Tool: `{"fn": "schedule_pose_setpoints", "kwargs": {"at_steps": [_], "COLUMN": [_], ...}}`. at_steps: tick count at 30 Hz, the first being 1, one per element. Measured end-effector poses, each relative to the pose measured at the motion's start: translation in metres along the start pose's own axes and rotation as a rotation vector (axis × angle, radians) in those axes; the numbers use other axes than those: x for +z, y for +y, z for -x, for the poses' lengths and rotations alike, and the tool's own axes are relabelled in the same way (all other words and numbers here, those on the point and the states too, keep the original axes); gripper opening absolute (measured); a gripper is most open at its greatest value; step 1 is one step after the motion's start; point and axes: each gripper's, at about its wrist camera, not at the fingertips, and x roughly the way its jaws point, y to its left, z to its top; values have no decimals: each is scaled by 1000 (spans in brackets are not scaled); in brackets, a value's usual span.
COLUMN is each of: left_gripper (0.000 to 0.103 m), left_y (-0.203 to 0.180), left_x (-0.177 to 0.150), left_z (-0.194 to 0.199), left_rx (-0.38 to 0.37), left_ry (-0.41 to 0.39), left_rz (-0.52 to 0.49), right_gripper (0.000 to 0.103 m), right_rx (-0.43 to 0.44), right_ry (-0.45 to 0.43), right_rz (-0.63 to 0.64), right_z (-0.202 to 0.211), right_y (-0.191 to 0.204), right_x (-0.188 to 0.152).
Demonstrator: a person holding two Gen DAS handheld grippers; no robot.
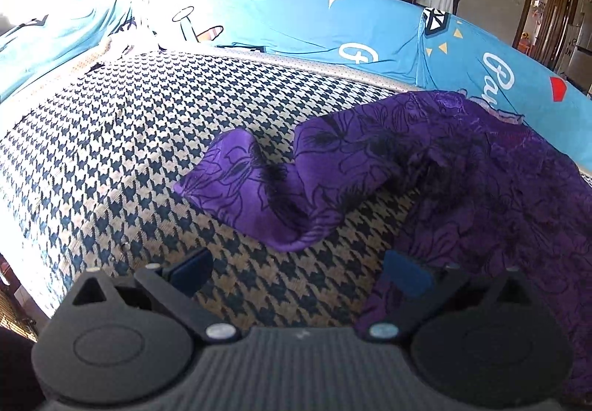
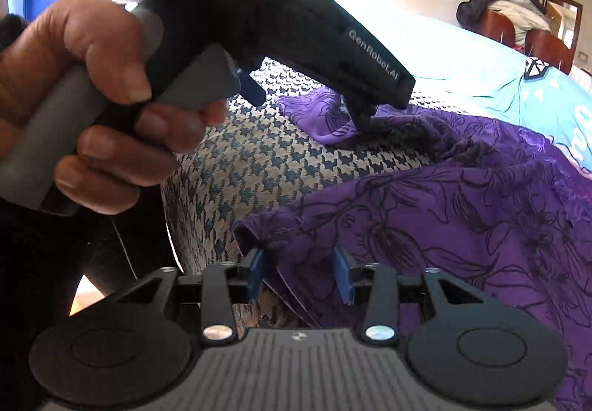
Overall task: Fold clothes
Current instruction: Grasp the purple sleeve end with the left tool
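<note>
Both grippers' jaws stand spread, gripping nothing, over the purple garment (image 1: 462, 167).

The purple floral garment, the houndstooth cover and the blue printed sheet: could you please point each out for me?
purple floral garment (image 1: 481, 159), left wrist view, on its crumpled main body.
houndstooth cover (image 1: 129, 137), left wrist view, on a bare patch.
blue printed sheet (image 1: 296, 19), left wrist view, on its plain area beside the white star.

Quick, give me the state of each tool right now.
Left tool: open, holding nothing.
Right tool: open, purple garment edge between its pads, not clamped.
</note>
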Motion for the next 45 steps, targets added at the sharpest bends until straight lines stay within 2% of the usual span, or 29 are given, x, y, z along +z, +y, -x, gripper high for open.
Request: {"fn": "schedule_pose_setpoints", "kwargs": {"at_steps": [2,7,11,14,16,18,22,32,41,45], "left_gripper": [103,103,103,103,103,103,103,103,103,94], "left_y": [3,14,25,36,43,48,53,60,52,45], "left_x": [3,17,29,40,47,54,66,85,86,87], "left_z": [3,16,17,11,6,0,-15,-64,-92,-102], "left_rx": [8,35,56,61,69,76,81,31,72,72], "left_ry": [-7,-43,-47,-19,-16,-5,21,141,180,196], "left_rz": [7,18,30,45,51,56,74,117,90,67], "right_gripper": [10,10,10,13,18,41,43,45,51,51], "right_rx": [-1,136,159,168,195,241,286,216,152,139], "right_ry": [-8,-65,-43,19,20,16,16,-15,17,16], "right_rz": [-8,-112,-112,-119,-134,-151,-167,-137,-132,-172], "right_z": [-2,-10,-28,-39,-35,-28,-15,10,15,11], "right_y": [1,1,7,6,5,2,-6,-37,-87,-101], "right_x": [4,29,38,33,28,25,22,32,36,31]}}
